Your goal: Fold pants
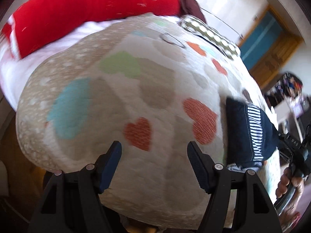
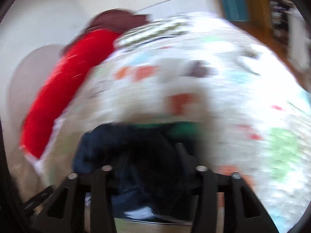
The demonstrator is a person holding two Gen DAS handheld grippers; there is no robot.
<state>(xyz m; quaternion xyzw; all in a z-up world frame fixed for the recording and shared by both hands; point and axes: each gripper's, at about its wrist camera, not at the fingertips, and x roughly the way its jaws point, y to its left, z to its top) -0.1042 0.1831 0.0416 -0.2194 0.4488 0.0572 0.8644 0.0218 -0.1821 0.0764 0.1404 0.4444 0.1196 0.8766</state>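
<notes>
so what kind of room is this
Most likely a bedroom: a bed under a heart-print quilt, a red pillow at its far end, and a wooden door beyond.

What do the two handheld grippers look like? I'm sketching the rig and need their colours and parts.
The left gripper has black angular plastic arms with triangular cut-outs and silver pivot pins; its jaws carry dark blue ribbed pads. The right gripper has the same black arms and silver pins, but blur and dark cloth hide its pads. From the left wrist view its black body shows white lettering, too blurred to read. No sleeve is visible.
</notes>
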